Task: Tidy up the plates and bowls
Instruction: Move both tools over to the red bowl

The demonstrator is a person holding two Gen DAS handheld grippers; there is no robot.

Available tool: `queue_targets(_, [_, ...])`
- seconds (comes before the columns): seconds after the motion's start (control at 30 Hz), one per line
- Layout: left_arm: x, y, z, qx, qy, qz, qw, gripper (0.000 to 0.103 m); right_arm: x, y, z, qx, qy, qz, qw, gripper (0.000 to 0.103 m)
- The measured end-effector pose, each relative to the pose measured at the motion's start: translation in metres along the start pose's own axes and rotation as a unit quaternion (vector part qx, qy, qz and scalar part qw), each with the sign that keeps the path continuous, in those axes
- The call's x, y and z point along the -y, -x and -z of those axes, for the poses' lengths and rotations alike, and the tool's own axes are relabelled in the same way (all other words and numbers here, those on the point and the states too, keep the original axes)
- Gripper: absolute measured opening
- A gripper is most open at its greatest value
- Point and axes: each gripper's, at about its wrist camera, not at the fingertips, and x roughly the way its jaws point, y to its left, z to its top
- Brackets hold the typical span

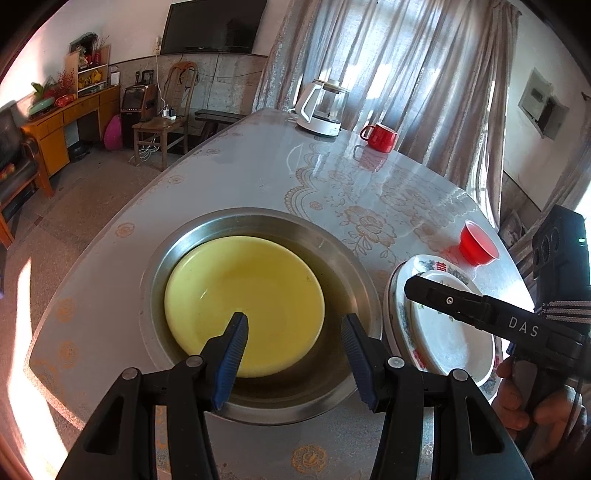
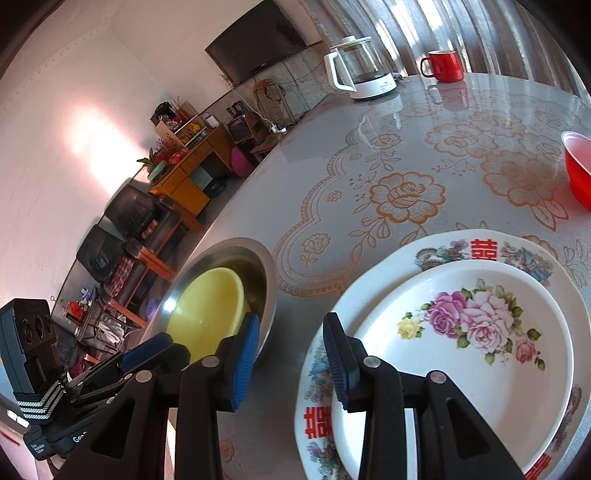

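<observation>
Resting inside steel basin (image 1: 347, 258), yellow bowl (image 1: 243, 306); rose plate (image 2: 480, 332) atop bordered plate (image 2: 480, 243); both tools parted, empty.

This is a lived-in home, a sitting and dining room in one. A wall-mounted television (image 1: 214, 26) hangs over a wooden chair (image 1: 166, 118), with an orange sideboard (image 1: 70, 122) of ornaments along the wall. Long curtains (image 1: 388, 66) filter sunlight onto a table (image 1: 258, 177) under a flowered cloth, holding a kettle (image 1: 325, 107) and red mug (image 1: 380, 137).

Yellow bowl (image 1: 243, 306) in steel basin (image 1: 332, 266); rose-patterned white plate (image 2: 476, 332).
</observation>
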Motion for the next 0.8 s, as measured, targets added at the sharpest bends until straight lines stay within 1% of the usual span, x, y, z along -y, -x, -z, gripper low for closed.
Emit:
queue_targets(0.17, [0.013, -0.002, -0.006, 0.002, -0.015, 0.009, 0.9998, 0.053, 0.020, 0.012, -0.002, 0.013, -0.025, 0.013, 1.000, 0.036])
queue_targets(0.4, [0.044, -0.009, -0.020, 0.001, -0.044, 0.033, 0.9985, 0.053, 0.056, 0.041, -0.005, 0.045, -0.066, 0.038, 0.996, 0.037])
queue_targets(0.6, [0.086, -0.021, -0.033, -0.008, -0.080, 0.059, 0.9950, 0.053, 0.090, 0.072, -0.004, 0.082, -0.108, 0.064, 0.989, 0.037])
queue_targets(0.8, [0.124, -0.036, -0.048, -0.020, -0.100, 0.078, 0.9917, 0.053, 0.126, 0.098, 0.002, 0.108, -0.146, 0.081, 0.980, 0.037])
